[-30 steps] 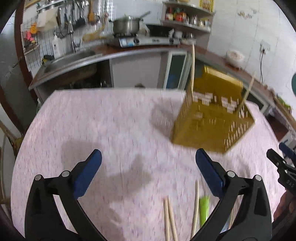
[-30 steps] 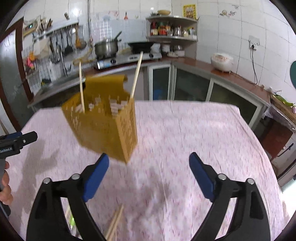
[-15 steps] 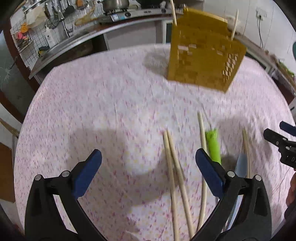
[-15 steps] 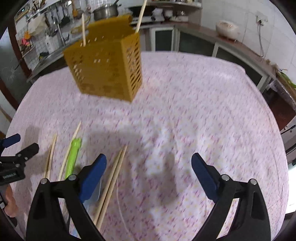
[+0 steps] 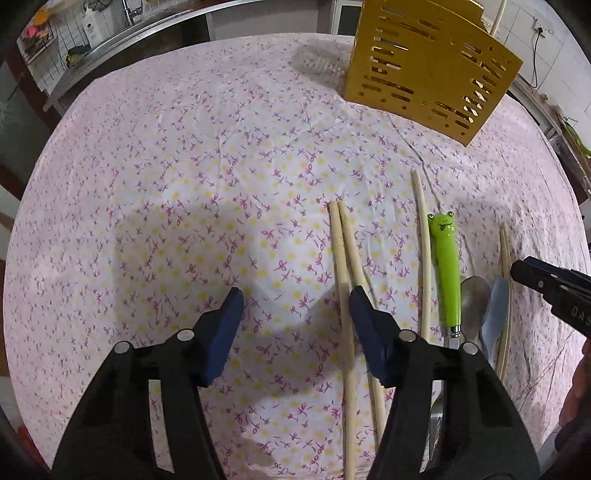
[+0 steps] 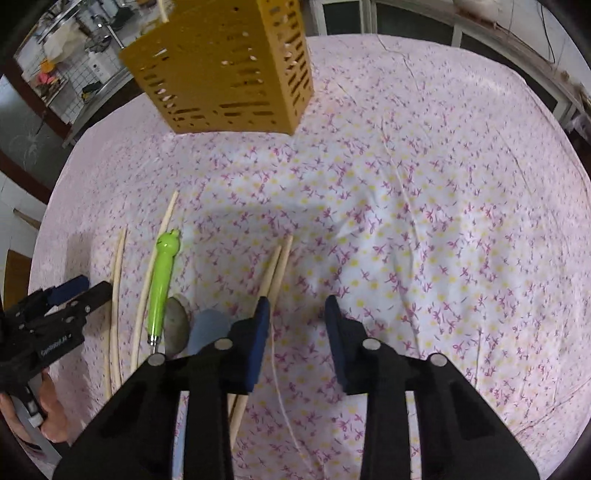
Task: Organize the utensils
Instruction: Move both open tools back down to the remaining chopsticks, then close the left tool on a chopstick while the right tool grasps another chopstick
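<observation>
Your left gripper (image 5: pixel 295 306) hangs low over the flowered tablecloth (image 5: pixel 184 184), fingers partly spread and closing, with only cloth between the pads; its right finger (image 5: pixel 364 314) overlaps the near part of a pair of chopsticks (image 5: pixel 343 251) lying side by side, and you cannot tell whether it touches them. Your right gripper (image 6: pixel 297 314) is narrower and also closing, nothing between its pads; its left finger (image 6: pixel 260 317) sits over the same pair of chopsticks.

Just past your grippers the loose utensils lie in a row on the cloth, roughly parallel. In the left wrist view, right of the pair comes a single chopstick (image 5: pixel 424 258), then a green frog-handled utensil (image 5: pixel 447 266), then a metal spoon (image 5: pixel 474 299) and a pale blue spoon (image 5: pixel 495 306) close together, then two more thin chopsticks (image 5: pixel 505 280) nearest the right edge.

Toward the far edge of the cloth, well apart from the row, stands the yellow slotted holder (image 5: pixel 424 70). At least one chopstick (image 5: pixel 498 18) pokes up out of it.
</observation>
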### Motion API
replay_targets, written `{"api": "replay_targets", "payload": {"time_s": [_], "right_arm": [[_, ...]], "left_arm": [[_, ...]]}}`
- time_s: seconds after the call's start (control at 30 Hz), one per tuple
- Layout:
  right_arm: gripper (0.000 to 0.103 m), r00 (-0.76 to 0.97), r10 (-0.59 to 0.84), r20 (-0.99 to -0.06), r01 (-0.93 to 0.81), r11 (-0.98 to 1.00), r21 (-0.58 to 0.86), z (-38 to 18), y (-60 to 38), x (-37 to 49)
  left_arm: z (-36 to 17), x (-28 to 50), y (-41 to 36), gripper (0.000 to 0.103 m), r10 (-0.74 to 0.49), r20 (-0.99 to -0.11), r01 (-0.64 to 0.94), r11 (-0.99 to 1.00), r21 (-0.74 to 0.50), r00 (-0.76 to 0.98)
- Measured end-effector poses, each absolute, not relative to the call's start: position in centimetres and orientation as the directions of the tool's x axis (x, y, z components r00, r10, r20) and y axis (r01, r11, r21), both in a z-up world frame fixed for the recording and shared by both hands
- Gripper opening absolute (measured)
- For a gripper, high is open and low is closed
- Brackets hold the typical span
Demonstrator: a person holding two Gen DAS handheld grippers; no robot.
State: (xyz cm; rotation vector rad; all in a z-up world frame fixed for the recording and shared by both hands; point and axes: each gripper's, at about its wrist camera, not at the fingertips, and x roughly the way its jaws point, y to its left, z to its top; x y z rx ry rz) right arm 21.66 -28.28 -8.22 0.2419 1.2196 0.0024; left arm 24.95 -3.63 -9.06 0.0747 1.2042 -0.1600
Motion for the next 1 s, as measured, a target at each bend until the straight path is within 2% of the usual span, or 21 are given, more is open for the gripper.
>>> {"api": "replay_targets", "payload": {"time_s": [0.27, 0.8, 1.0], "right_arm": [[0.03, 0.347, 0.164, -0.924, 0.144, 0.964, 0.225, -7.6, -28.4, 22.2], [0.026, 0.298, 0.124, -0.946, 0.168, 0.969, 0.18, -8.7, -27.8, 25.2], [0.026, 0.27, 0.073, -0.96, 0.141, 0.983, 0.114, -9.1, -26.1, 26.5]], "left_arm": [[-8.2, 24.8, -3.3, 0.054, -0.084, -0.933, 0.153, 0.988, -0.031, 0.35], [-9.1, 26.1, -5.2, 0.052, -0.064, -0.943, 0.169, 0.986, -0.008, 0.327], [-9.7, 27.1, -5.6, 0.05, -0.06, -0.948, 0.162, 0.987, -0.009, 0.312]]}}
